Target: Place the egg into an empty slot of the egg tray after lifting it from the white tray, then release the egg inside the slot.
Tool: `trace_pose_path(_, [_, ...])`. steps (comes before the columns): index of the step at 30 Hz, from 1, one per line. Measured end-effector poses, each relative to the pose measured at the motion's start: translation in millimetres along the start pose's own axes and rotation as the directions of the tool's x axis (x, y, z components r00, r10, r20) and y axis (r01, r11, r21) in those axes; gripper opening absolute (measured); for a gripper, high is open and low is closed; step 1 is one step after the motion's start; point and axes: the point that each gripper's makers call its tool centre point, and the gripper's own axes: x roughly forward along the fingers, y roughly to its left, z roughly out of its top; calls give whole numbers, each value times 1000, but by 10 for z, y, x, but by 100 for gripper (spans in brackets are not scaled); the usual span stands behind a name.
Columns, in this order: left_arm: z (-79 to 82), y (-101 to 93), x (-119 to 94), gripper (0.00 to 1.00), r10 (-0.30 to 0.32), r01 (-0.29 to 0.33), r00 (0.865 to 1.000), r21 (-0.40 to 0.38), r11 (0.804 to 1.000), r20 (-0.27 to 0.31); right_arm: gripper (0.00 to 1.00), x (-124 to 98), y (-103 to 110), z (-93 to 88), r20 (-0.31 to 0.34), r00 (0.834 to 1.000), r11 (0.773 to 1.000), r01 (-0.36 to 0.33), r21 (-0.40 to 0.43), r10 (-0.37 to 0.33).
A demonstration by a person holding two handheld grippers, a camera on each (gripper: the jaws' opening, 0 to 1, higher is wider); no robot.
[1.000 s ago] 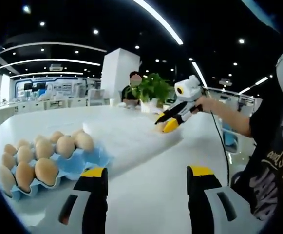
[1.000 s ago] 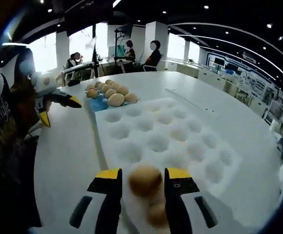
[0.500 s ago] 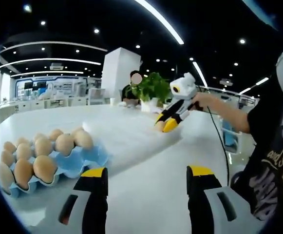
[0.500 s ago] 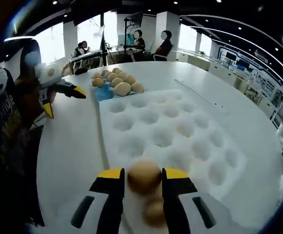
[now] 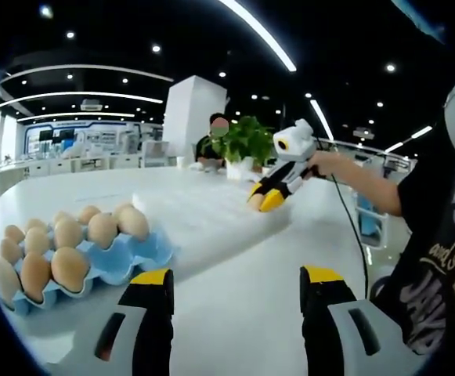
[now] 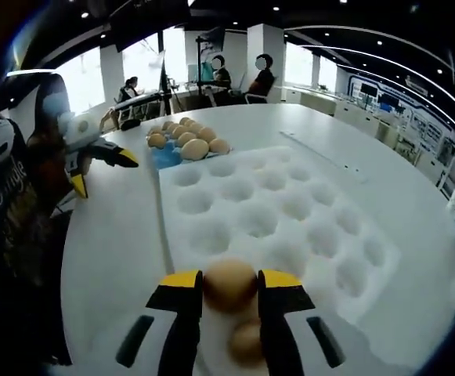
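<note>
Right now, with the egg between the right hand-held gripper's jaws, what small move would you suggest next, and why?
Probably lift it a little, straight up. The right hand-held gripper has its jaws shut on the egg, which sits low over the white tray with a second egg just beneath. The blue egg tray, with open slots, lies across the table.

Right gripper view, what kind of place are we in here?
Probably a large open-plan office or showroom: a broad white table, seated people at desks behind it, and long ceiling light strips with a potted plant nearby.
</note>
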Motion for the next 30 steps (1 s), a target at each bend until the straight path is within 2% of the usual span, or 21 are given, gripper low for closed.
trace_pose_path(6, [-16,3,-1,66,-1,1,1000,-3,1000,-3,29,-13,-104,5,25,1000,999,5,33,-6])
trace_pose_path(18, [-32,19,1,66,0,0,1000,-6,1000,-7,29,-5,-127,26,31,999,997,19,77,-22])
trace_pose_path(24, [-39,28,-6,66,4,-4,1000,-10,1000,-6,29,-24,-79,61,39,999,996,27,85,-31])
trace_pose_path(27, [-46,23,-9,66,3,-3,1000,-14,1000,-4,29,-32,79,118,51,998,995,35,91,-40])
trace_pose_path(30, [-56,15,-10,66,2,-2,1000,-15,1000,-4,29,-33,41,139,54,998,995,38,91,-43])
